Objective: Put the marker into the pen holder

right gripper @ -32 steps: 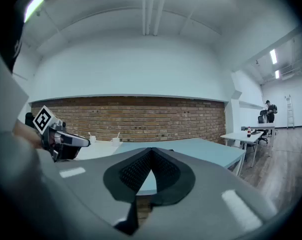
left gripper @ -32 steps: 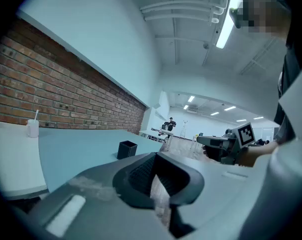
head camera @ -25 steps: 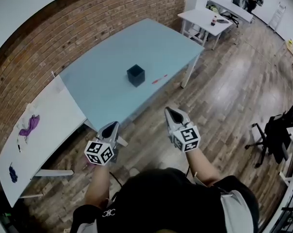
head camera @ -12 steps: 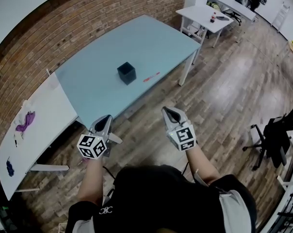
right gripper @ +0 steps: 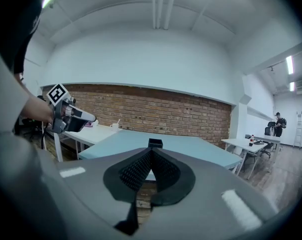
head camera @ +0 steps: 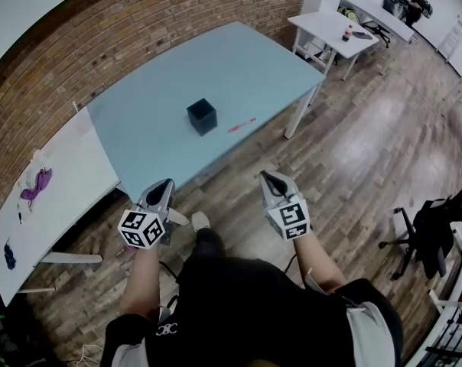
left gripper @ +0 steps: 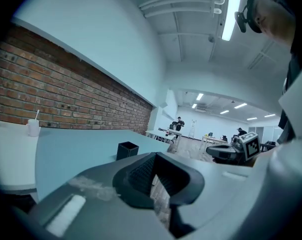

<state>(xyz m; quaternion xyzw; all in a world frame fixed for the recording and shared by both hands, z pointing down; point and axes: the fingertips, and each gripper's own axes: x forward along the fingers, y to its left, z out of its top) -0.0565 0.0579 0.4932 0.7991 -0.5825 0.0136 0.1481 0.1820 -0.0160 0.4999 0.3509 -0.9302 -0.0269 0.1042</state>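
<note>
Red marker (head camera: 242, 125) lay flat on the light-blue table (head camera: 216, 67), centre of the head view, just right of the black pen holder (head camera: 202, 116), not touching it. Holder stood upright, open top. Both grippers hung over the wood floor (head camera: 361, 159) below the table's near edge, well apart from the marker. Left gripper (head camera: 165, 183) lower left, jaws clenched, nothing between them. Right gripper (head camera: 268, 177) lower centre, jaws clenched, empty too. White table (head camera: 63, 174) at left carried purple items. Brick wall (head camera: 124, 29) ran along the upper left.
</note>
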